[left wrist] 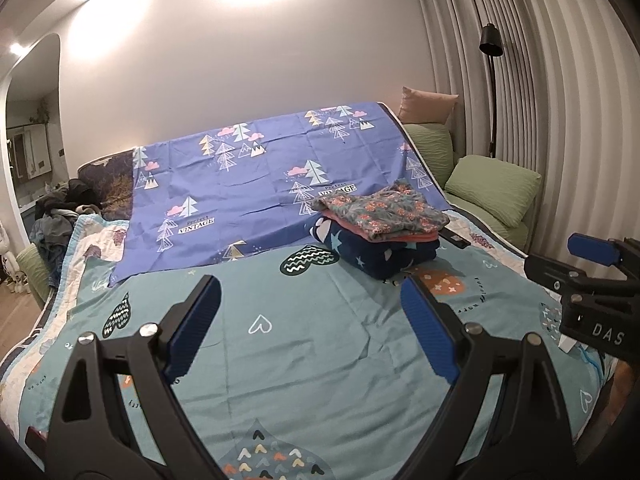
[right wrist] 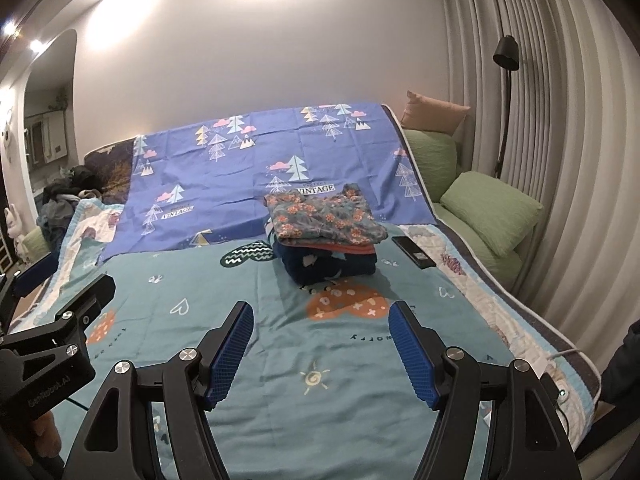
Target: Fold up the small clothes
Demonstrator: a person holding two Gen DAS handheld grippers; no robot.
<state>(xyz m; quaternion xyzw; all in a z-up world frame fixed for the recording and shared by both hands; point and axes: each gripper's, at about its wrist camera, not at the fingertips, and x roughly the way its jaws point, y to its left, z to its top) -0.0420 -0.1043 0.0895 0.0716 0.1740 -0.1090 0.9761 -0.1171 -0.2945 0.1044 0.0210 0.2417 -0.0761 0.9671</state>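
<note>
**Both my tongs open over the bed, folded pile ahead**

My left tongs (left wrist: 310, 320) are wide open, with nothing between the blue pads (left wrist: 198, 332). Below them is only the teal bed cover (left wrist: 320, 360) with its heart prints. My right tongs (right wrist: 320, 350) are open in the same way, also empty, and they hover above the same cover, near a small sun drawing. In the left wrist view the right tongs appear at the right edge, beside my left ones and apart from them.

Ahead of both tongs, not touching them, stands the pile of folded clothes (right wrist: 326, 236). From the left tongs it lies in front and to the right; from the right tongs it is almost straight in front. On top is a floral garment (left wrist: 384, 210) in grey-green with orange flowers, under it a thin coral layer, and at the bottom a dark blue piece (left wrist: 380, 256) with stars. Just to the right of the pile a dark phone (right wrist: 414, 257) lies flat on the cover.

Behind the pile a purple sheet (left wrist: 248, 184) with tree prints is spread over the far part of the bed. Further right are green pillows (right wrist: 490, 210), a pink cushion (right wrist: 434, 114), a black floor lamp (right wrist: 506, 80) and a pale curtain (right wrist: 560, 160). Far to the left lies a dark heap of clothes (left wrist: 60, 216).
</note>
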